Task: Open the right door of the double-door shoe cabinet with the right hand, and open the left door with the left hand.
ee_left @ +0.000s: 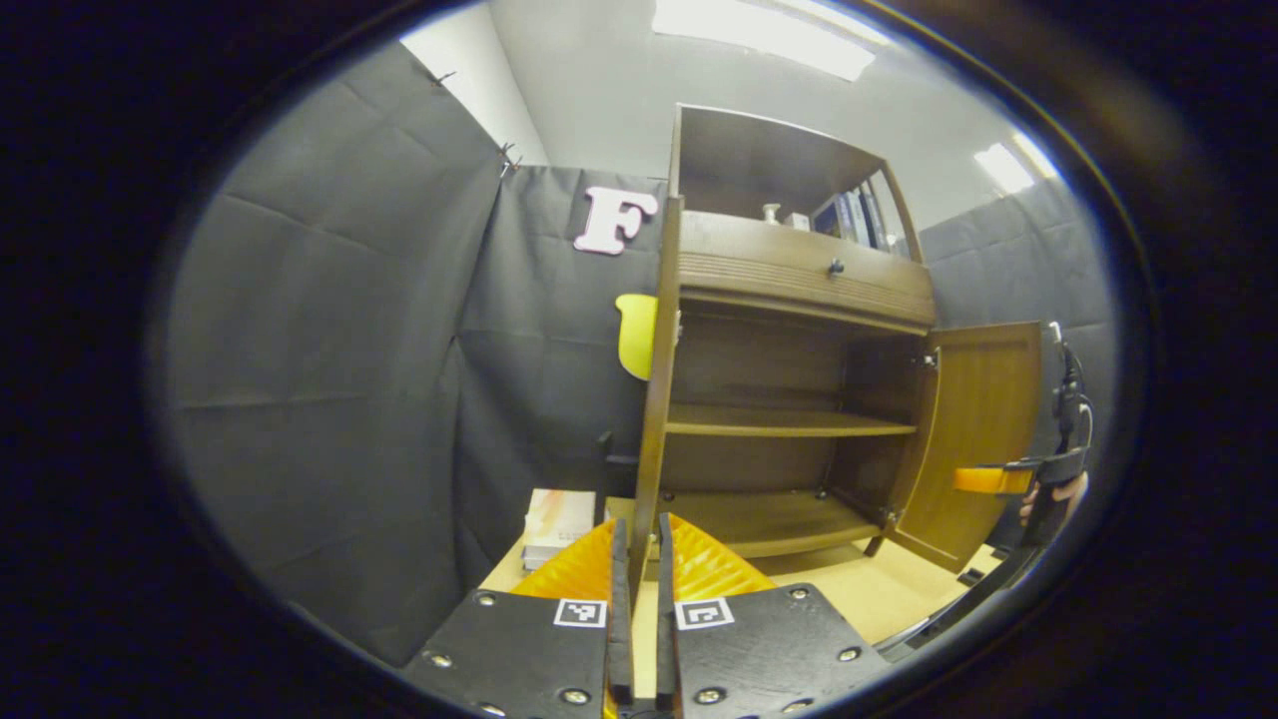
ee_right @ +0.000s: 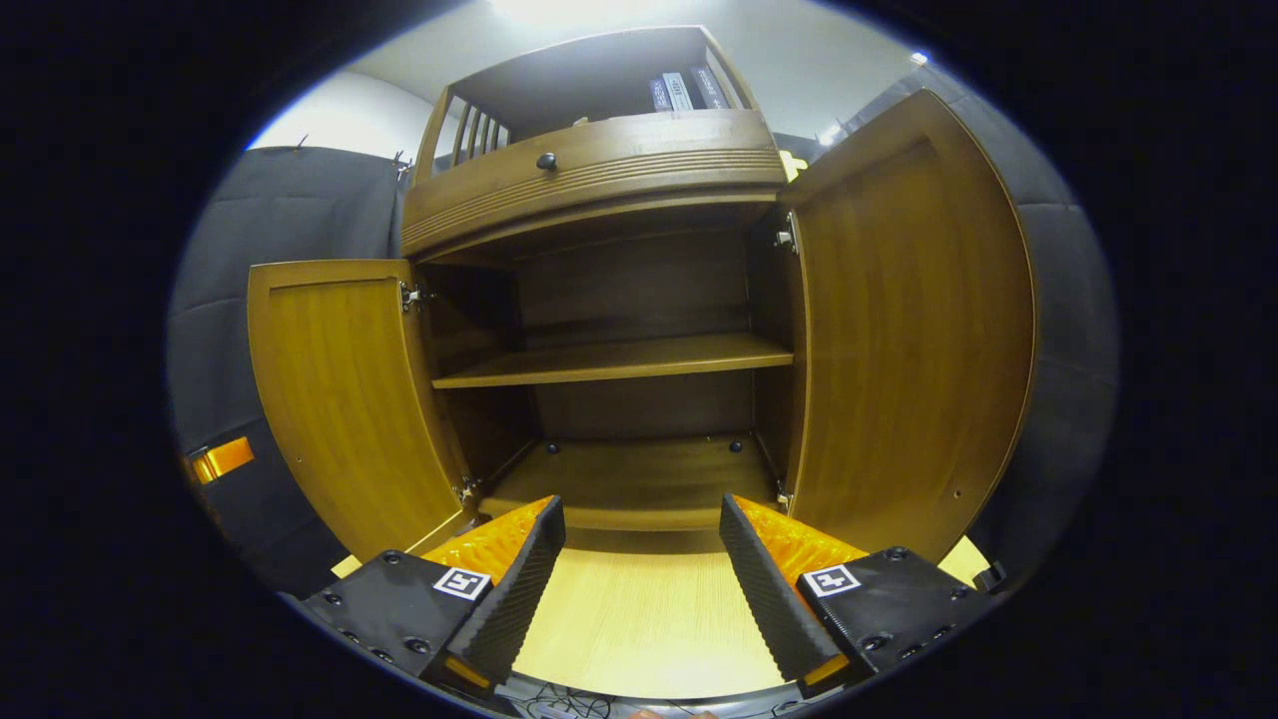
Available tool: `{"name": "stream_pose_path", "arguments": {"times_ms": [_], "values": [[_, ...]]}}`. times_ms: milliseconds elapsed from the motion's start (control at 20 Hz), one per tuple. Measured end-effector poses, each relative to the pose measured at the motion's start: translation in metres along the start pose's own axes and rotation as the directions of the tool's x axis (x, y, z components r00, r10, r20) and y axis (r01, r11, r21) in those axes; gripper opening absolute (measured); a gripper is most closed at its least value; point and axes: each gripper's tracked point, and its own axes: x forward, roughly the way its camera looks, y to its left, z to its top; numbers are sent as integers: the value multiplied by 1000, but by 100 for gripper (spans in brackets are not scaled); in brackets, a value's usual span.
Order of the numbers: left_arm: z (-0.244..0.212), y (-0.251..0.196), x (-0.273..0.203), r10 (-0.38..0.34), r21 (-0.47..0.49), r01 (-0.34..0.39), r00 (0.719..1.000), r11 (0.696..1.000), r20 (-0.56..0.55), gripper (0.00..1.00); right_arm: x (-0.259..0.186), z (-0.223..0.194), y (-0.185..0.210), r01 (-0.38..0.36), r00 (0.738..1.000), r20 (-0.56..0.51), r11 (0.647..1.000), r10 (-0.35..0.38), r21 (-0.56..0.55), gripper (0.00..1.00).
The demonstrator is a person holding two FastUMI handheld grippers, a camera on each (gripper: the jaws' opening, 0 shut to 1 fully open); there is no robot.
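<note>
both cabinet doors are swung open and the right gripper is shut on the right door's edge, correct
Not quite. Both doors are open, but the right gripper is open and holds nothing, its fingers spread apart in front of the cabinet, as the right gripper view shows. The right door stands free.

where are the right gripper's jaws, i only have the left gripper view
Observer: In the right gripper view, the right gripper faces the open cabinet with its jaws wide apart and nothing between them.
Operator: ok, and how far out is the left door, i only see it edge on
Observer: The left door is swung well out from the cabinet, with its whole inner face showing.
</note>
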Motion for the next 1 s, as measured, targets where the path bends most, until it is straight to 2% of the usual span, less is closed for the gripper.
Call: {"name": "stream_pose_path", "arguments": {"times_ms": [50, 100, 150, 250, 300, 350, 450, 500, 550, 700, 750, 1000], "values": [[3, -12, 1, -25, -7, 25, 1000, 1000, 14, 9, -1, 5, -1, -2, 1000, 11, 1000, 2, -3, 92], [10, -22, 1, -40, -7, 40, 999, 999, 28, 14, -2, 9, -1, -3, 1000, 23, 1000, 3, -8, 93], [11, -31, 6, -55, -3, 56, 998, 998, 36, 31, -4, 14, -3, -1, 999, 35, 1000, 2, -14, 98], [14, -46, 14, -75, 8, 75, 996, 997, 53, 64, -10, 23, -6, 2, 998, 55, 1000, -1, -21, 98], [13, -49, 19, -68, 13, 68, 996, 998, 54, 80, -12, 26, -8, 5, 998, 65, 1000, -4, -25, 92], [12, -53, 26, -56, 20, 55, 997, 998, 56, 96, -16, 29, -12, 13, 997, 76, 999, -11, -30, 92], [12, -61, 38, -22, 21, 21, 998, 1000, 63, 96, -24, 34, -20, 32, 995, 98, 999, -28, -40, 92], [11, -67, 44, -12, 15, 11, 998, 1000, 58, 96, -29, 35, -25, 46, 994, 105, 998, -41, -45, 98], [7, -77, 50, -23, 6, 22, 999, 1000, 47, 96, -33, 34, -31, 61, 993, 109, 997, -55, -48, 92], [0, -95, 70, -38, -2, 38, 999, 999, 35, 96, -44, 27, -48, 109, 989, 108, 993, -104, -41, 92], [-2, -98, 73, -36, 0, 36, 999, 999, 32, 96, -47, 25, -53, 124, 987, 104, 992, -120, -35, 98], [-6, -104, 91, -39, -1, 39, 999, 999, 25, 96, -58, 21, -73, 189, 977, 106, 982, -187, -12, 98]]}}
